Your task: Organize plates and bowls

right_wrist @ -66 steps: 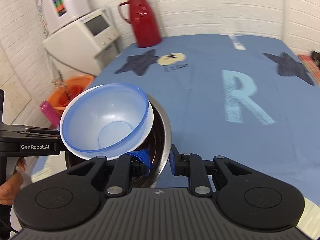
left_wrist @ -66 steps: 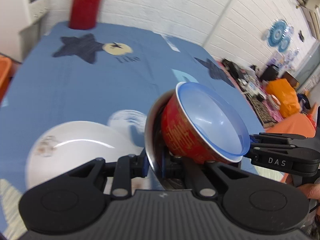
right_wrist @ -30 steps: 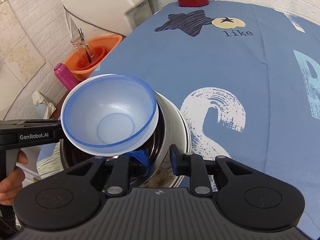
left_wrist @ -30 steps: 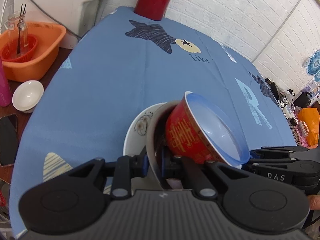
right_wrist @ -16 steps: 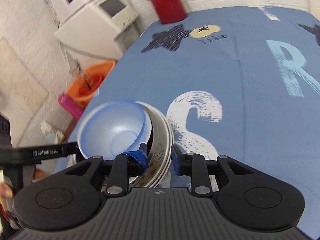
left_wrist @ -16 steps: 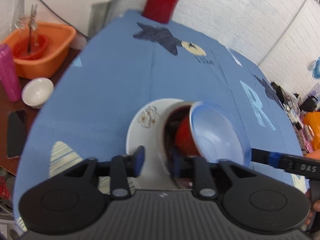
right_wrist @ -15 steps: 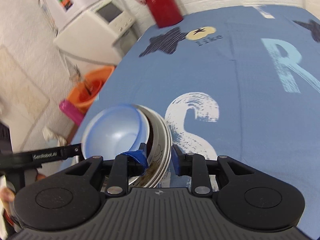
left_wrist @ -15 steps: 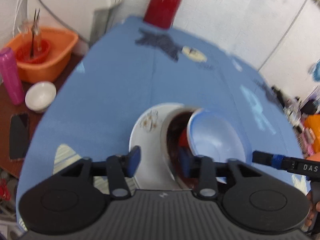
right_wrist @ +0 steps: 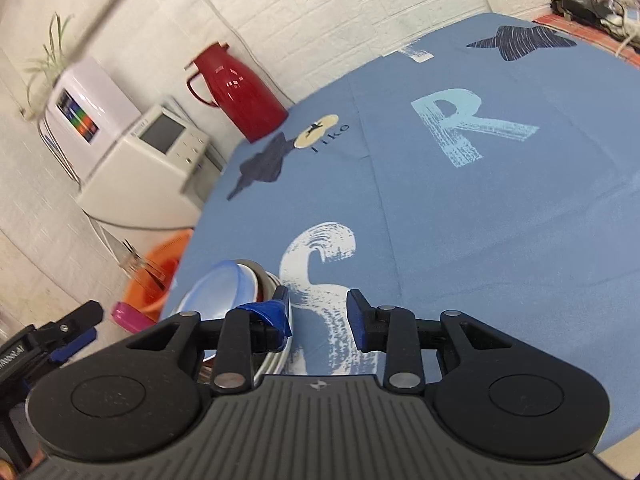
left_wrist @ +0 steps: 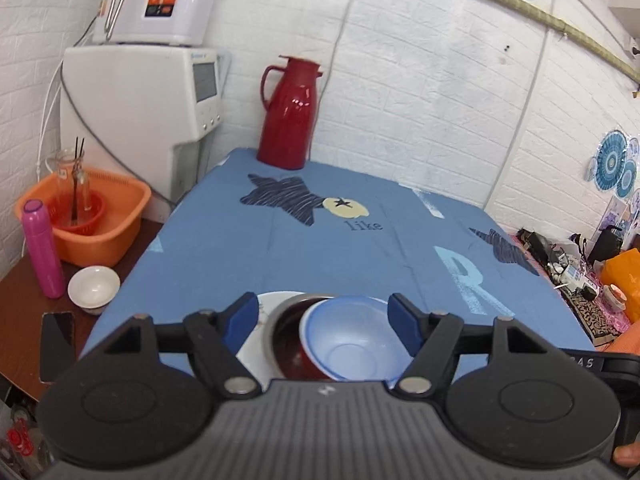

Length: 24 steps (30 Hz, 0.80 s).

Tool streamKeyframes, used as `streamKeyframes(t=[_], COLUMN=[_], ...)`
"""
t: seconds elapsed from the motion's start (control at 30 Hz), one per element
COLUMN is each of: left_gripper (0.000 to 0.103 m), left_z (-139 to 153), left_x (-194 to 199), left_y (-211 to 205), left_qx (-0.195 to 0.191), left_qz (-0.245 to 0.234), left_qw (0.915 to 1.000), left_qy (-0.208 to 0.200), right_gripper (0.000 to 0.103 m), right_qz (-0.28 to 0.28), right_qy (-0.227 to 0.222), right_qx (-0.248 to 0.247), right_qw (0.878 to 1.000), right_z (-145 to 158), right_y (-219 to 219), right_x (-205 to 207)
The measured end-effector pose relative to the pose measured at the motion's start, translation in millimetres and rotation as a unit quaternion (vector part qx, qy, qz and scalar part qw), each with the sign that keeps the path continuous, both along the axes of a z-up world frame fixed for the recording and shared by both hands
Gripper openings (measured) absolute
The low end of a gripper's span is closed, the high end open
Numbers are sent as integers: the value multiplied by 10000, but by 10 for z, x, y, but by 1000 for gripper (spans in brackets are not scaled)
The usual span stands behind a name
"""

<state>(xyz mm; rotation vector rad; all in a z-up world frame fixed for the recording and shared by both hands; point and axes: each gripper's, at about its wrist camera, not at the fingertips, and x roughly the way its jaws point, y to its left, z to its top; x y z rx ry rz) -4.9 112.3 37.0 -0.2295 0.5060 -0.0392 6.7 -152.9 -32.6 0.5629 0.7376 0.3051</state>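
A stack stands on the blue tablecloth near the table's front-left edge. A white plate [left_wrist: 250,354] is at the bottom, a steel bowl [left_wrist: 280,320] sits on it, then a red bowl [left_wrist: 308,364], and a translucent blue bowl [left_wrist: 352,344] is tilted on top. My left gripper [left_wrist: 322,318] is open wide, just behind and above the stack, holding nothing. In the right wrist view the blue bowl [right_wrist: 216,296], steel rim [right_wrist: 260,270] and plate [right_wrist: 282,354] lie to the left. My right gripper [right_wrist: 318,316] is open beside them, over the white "S" print.
A red thermos [left_wrist: 290,116] stands at the table's far edge. On a brown side table to the left are an orange basin [left_wrist: 92,216], a pink bottle [left_wrist: 40,248], a small white bowl [left_wrist: 94,282] and a phone [left_wrist: 58,344]. A white appliance [left_wrist: 140,120] stands behind.
Both grippers carried the nested bowls onto the white plate, let go of the steel bowl's rim, opened and drew back. The stack now rests on the table.
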Motion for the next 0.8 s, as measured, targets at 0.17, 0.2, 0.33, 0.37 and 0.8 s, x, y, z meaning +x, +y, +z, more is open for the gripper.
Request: streamKeyframes(t=[0.17, 0.2, 0.33, 0.37, 0.8], left_gripper=[73, 73, 73, 73, 73], left_z=[-147, -187, -382, -418, -664], left_x=[-148, -180, -334, -372, -1126], left_y=[-303, -363, -563, -590, -846], left_qx=[-92, -41, 266, 300, 816], left_qz=[-31, -40, -247, -280, -194], left_qw=[10000, 10000, 9988, 9984, 9962], left_qy=[20, 74, 340, 379, 229], right_gripper=[16, 16, 17, 17, 20], right_qz=[-108, -188, -291, -356, -356], right_qy=[-302, -388, -365, -445, -783], right_qx=[280, 295, 50, -40, -154], right_qw=[9991, 9986, 9989, 9984, 9962], right_z=[-122, -167, -221, -204, -329], right_y=[-19, -25, -53, -68, -114], right_x=[-258, -340, -506, -556, -1322])
